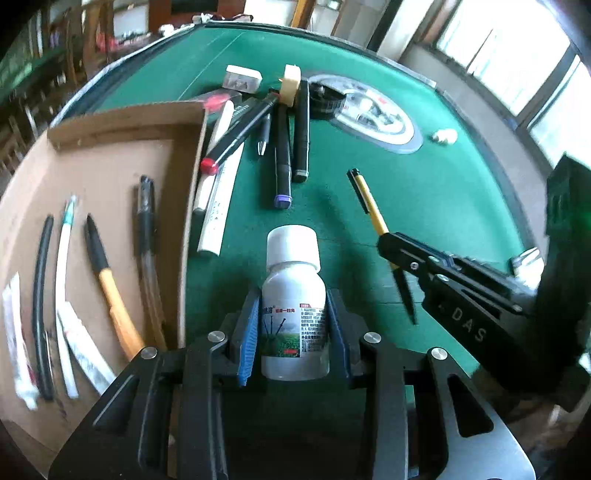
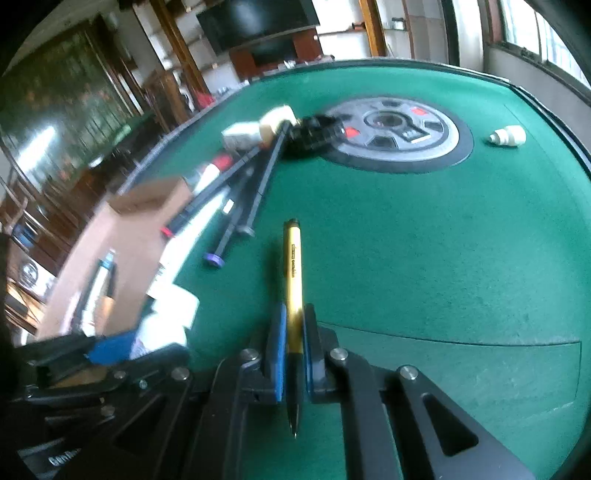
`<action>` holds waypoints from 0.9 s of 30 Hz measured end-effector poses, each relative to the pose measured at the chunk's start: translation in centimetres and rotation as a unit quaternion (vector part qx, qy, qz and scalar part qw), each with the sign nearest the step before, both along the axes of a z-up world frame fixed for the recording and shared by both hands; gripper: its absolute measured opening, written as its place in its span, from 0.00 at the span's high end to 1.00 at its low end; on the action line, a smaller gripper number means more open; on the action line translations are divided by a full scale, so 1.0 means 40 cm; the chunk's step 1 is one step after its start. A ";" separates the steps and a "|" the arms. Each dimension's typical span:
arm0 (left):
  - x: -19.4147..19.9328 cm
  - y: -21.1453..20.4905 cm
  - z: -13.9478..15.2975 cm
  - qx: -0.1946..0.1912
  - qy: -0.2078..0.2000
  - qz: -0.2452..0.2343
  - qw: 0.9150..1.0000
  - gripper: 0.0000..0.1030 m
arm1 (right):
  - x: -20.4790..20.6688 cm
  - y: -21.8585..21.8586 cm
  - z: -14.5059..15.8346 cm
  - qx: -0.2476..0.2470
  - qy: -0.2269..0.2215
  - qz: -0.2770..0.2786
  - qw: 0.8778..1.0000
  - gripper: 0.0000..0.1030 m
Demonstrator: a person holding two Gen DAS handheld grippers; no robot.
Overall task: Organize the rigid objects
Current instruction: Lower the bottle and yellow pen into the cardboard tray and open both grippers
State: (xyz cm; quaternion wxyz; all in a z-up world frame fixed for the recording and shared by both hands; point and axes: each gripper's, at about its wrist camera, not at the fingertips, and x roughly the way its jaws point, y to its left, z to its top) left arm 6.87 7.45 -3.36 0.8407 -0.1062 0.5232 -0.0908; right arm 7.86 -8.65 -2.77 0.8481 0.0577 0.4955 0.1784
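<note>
Table surface [image 2: 424, 258]: green felt is seen across both views, bordered by a dark raised rim.
Centre disc [image 2: 399, 136]: a round grey-and-black panel is set into the felt — red marks and a dark hub are visible on it.
Windows [image 1: 517, 55]: bright panes are seen beyond the far right edge of the table.
Screen [image 2: 258, 22]: a dark flat screen is mounted on the far wall.
Furniture [image 2: 162, 88]: wooden shelving is seen to the left — blurred, contents not legible.

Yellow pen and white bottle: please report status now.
Left gripper shut on white bottle. Right gripper shut on yellow pen. Cardboard box nearby, path clear.
</note>
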 end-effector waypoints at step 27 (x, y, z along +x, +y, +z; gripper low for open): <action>-0.025 0.463 0.097 0.009 -0.028 0.176 0.984 0.67 | 0.053 0.408 0.058 0.091 0.009 0.144 0.985 0.94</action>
